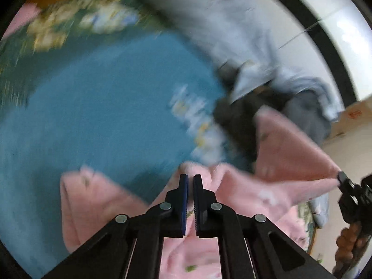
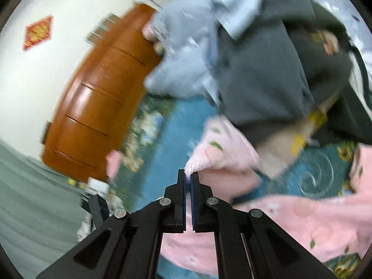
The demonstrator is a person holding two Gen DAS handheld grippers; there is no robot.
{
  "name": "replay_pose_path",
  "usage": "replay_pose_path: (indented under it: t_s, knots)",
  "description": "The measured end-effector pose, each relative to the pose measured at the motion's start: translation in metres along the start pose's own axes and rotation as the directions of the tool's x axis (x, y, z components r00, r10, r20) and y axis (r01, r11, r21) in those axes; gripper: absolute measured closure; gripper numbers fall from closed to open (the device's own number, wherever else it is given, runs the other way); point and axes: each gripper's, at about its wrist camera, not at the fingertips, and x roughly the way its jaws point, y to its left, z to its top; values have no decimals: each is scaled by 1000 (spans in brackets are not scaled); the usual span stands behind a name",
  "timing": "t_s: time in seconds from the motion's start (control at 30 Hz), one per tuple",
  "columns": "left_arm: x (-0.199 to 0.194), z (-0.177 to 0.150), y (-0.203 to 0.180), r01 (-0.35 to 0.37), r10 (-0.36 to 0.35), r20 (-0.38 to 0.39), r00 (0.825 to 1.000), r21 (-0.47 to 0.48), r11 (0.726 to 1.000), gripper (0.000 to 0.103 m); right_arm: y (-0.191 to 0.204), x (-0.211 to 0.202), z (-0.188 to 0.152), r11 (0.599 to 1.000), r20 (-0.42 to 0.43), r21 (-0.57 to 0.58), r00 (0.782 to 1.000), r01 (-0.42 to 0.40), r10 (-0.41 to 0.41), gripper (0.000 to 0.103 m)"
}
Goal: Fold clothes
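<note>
Right wrist: pink garment point(image 2: 302, 216) (pinched)

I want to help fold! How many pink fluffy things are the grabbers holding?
1. The pink garment stretches between both: left gripper pinches its near edge, right gripper pinches a corner. More pink pieces may be hidden in the pile.

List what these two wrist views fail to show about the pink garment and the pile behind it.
- Pink garment: its type and full outline; left wrist view, cut off by the bottom edge and covered by the left tongs.
- Pile of grey and blue clothes: the number of pieces; right wrist view, motion blur and overlap.
- Bedspread print: smeared by blur.
- Right tongs: how much of the pink corner sits inside.
</note>
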Motion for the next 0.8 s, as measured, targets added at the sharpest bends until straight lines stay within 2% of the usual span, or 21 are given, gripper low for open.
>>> replay_pose_path:
  t_s: [0.03, 0.1, 0.13, 0.2, 0.27, 0.3, 0.37, 0.4, 0.43, 0.47, 0.53, 0.63, 0.8]
  knots:
    - [-19, 14, -10, 37, -39, 54, 998, 32, 999, 98, 9, -11, 9, 1000, 36, -18, 999, -18, 19, 100]
    - [-54, 35, -28, 98, -112, 148, 983, 100, 990, 99, 27, -40, 25, 997, 120, -72, 993, -15, 23, 100]
    - [-78, 44, -36, 114, -144, 209, 967, 147, 982, 103, 36, -56, 33, 995, 164, -99, 986, -12, 28, 100]
    - [-125, 57, -46, 120, -196, 330, 923, 235, 964, 103, 47, -99, 41, 987, 287, -157, 958, 21, 25, 100]
    - [-156, 60, -36, 95, -194, 403, 894, 251, 963, 103, 53, -138, 43, 976, 396, -200, 918, 84, 2, 100]
    - [-159, 58, -27, 89, -179, 410, 894, 231, 969, 103, 47, -150, 41, 972, 427, -198, 903, 130, -34, 100]
    - [-154, 52, -4, 81, -140, 392, 909, 163, 983, 103, 20, -152, 36, 971, 411, -125, 902, 204, -136, 100]
    - [-146, 49, 6, 77, -118, 369, 922, 125, 989, 103, 0, -146, 33, 964, 390, -80, 898, 254, -204, 100]
    - [-129, 42, 18, 64, -84, 318, 944, 75, 995, 103, -21, -139, 30, 951, 367, -34, 889, 307, -273, 100]
    - [-114, 33, 27, 48, -56, 269, 962, 38, 998, 103, -48, -131, 25, 925, 338, 30, 867, 378, -365, 100]
    - [-85, 16, 35, 24, -22, 180, 983, -14, 1000, 103, -112, -116, 13, 853, 225, 234, 827, 467, -515, 100]
    - [-58, -4, 34, 12, -8, 98, 995, -38, 999, 102, -157, -111, -5, 766, 134, 367, 785, 528, -605, 100]
    - [-38, -12, 25, -20, 22, 31, 999, -51, 999, 102, -134, -120, 8, 710, 172, 322, 699, 626, -694, 97]
